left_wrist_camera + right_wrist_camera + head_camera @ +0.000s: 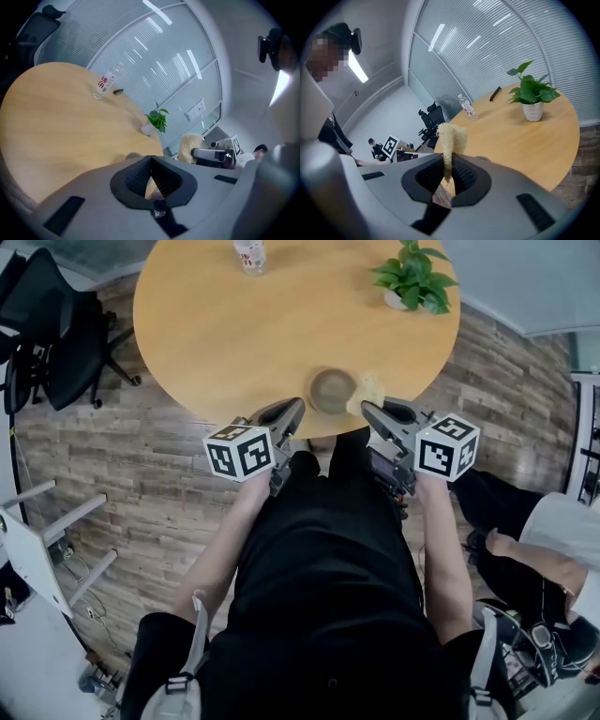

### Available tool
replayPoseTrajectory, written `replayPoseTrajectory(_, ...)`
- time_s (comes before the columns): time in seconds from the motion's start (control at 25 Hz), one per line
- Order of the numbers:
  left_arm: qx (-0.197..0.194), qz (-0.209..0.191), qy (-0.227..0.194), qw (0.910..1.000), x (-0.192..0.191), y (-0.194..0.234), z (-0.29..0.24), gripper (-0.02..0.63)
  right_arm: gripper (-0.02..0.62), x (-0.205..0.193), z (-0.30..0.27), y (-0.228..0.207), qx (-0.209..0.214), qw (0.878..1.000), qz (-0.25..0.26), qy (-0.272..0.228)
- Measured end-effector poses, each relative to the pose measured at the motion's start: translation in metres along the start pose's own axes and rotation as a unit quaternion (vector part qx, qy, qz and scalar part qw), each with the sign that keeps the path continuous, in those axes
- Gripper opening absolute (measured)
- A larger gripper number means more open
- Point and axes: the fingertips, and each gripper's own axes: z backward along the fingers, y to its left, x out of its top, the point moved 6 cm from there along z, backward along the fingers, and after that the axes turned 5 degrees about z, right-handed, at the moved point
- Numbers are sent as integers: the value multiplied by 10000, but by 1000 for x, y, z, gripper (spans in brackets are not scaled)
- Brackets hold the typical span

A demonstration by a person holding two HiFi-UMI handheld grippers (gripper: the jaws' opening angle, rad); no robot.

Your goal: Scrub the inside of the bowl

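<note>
A brown-grey bowl point(332, 390) stands near the front edge of the round wooden table point(234, 324). In the head view my left gripper point(298, 408) hovers just left of the bowl, off the table's edge. Its jaws meet with nothing between them point(151, 161). Only the bowl's rim point(132, 155) peeks over them in the left gripper view. My right gripper point(367, 410) sits just right of the bowl, shut on a yellowish loofah scrubber point(367, 392). The scrubber point(452, 137) sticks up from between the pads point(448, 161). Neither gripper touches the bowl.
A potted plant point(412, 277) stands at the table's far right and a plastic bottle point(250, 256) at the far middle, with a dark pen point(118, 91) beside it. Black office chairs point(56, 334) stand left of the table. A seated person point(553, 540) is at the right.
</note>
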Motion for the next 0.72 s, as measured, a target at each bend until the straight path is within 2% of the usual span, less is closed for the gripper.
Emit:
replayPoseTrajectory(0.2,-85,-376,63,9992,2,-12,3,14,36,3,1,1,-181,9998,36,22)
replayPoseTrajectory(0.48,-173,-587,80,9981,4,-20,1,12,34,-1,3,-5,-305,9994,-107,149)
replayPoseTrajectory(0.72,-180,-748,138,9969,4,-26,3,12,34,5,8,0,-269,9996,-29,-65)
